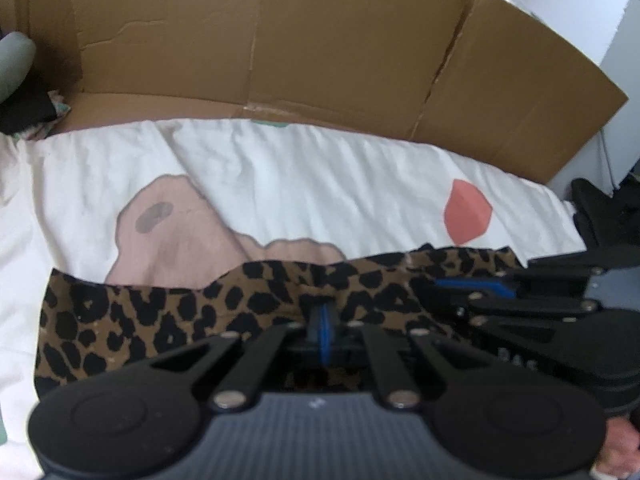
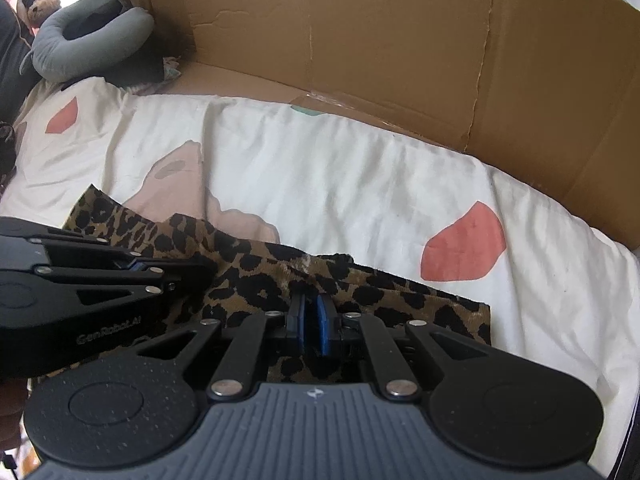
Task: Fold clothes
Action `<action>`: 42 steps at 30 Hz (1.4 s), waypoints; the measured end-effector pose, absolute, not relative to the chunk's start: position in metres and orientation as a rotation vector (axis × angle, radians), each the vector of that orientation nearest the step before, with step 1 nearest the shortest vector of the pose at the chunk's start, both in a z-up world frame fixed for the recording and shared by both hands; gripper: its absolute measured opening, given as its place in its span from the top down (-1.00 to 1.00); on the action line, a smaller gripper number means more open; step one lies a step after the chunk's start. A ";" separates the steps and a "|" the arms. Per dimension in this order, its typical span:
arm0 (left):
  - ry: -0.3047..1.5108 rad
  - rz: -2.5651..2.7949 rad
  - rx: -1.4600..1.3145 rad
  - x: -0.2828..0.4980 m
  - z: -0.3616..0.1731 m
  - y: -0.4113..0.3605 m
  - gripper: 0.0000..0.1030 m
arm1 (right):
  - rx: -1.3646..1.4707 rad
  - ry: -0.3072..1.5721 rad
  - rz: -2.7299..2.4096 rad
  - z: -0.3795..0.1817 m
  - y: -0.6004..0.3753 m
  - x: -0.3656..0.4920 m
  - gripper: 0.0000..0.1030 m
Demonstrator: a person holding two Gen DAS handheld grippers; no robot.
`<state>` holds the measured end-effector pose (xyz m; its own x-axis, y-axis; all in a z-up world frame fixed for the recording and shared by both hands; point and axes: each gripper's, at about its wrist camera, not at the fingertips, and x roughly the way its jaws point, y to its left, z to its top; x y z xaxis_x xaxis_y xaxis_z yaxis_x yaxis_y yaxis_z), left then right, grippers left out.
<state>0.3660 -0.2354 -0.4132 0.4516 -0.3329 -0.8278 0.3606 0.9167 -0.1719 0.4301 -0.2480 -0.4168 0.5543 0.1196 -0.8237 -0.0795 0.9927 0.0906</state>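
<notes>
A leopard-print garment (image 1: 160,320) lies along the near side of a white bed sheet (image 1: 320,184); it also shows in the right wrist view (image 2: 400,292). My left gripper (image 1: 322,308) is shut on the garment's upper edge, its blue pads pressed together. My right gripper (image 2: 311,304) is shut on the same edge further right, with cloth bunched at its tips. The two grippers sit side by side: the right one shows in the left wrist view (image 1: 480,288), the left one in the right wrist view (image 2: 160,270).
A tall brown cardboard wall (image 1: 320,40) stands along the far side of the bed, also in the right wrist view (image 2: 440,40). A grey neck pillow (image 2: 88,32) and dark clothes lie at the far left. The sheet has pink and coral patches (image 2: 464,244).
</notes>
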 end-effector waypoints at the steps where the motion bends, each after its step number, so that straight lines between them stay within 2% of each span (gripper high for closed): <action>1: 1.017 -0.429 0.026 0.366 -0.413 -0.235 0.95 | 0.058 0.976 0.117 -0.413 -0.251 0.428 0.76; 10: 1.031 -0.445 0.006 0.371 -0.415 -0.231 0.95 | 0.086 0.941 0.174 -0.394 -0.256 0.388 0.74; 16: 1.032 -0.449 0.039 0.372 -0.416 -0.233 0.95 | 0.006 0.988 0.186 -0.416 -0.248 0.370 0.74; 23: 1.035 -0.444 0.047 0.373 -0.417 -0.235 0.95 | 0.006 1.021 0.088 -0.424 -0.284 0.352 0.73; 28: 1.047 -0.411 0.066 0.371 -0.405 -0.239 0.95 | 0.085 0.985 0.055 -0.403 -0.305 0.332 0.73; 35: 0.997 -0.486 0.032 0.332 -0.362 -0.240 0.92 | 0.121 0.957 0.120 -0.380 -0.292 0.305 0.73; 41: 1.018 -0.553 0.013 0.277 -0.367 -0.238 0.90 | 0.033 0.997 0.187 -0.386 -0.266 0.291 0.70; 42: 1.029 -0.562 0.003 0.271 -0.371 -0.238 0.90 | 0.021 1.000 0.191 -0.387 -0.263 0.288 0.62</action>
